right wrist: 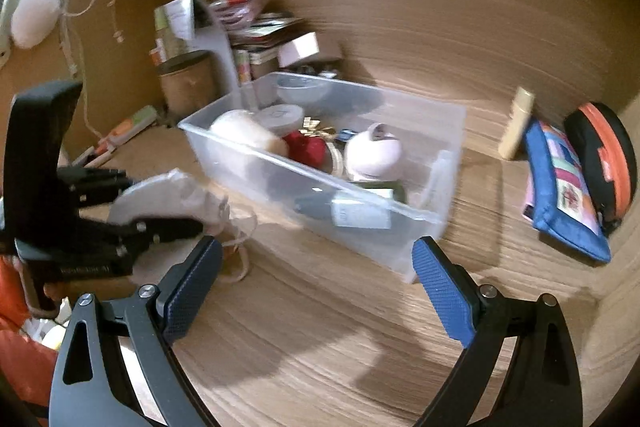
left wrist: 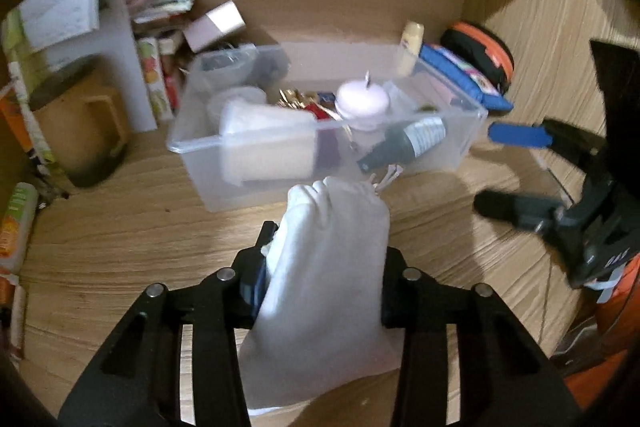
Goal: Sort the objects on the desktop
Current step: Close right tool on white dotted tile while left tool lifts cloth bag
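A white cloth drawstring pouch sits between the fingers of my left gripper, which is shut on it just above the wooden desk. The right wrist view shows the same pouch in that gripper at the left, its cords trailing on the desk. Just beyond it stands a clear plastic bin holding a pale pink round object, a dark bottle with a white label, a white cylinder and small items. My right gripper is open and empty, near the bin's front corner.
A blue patchwork pouch, an orange-and-black round case and a cream tube lie right of the bin. A brown canister, a white file holder and stacked papers stand at the back left. Markers lie by the wall.
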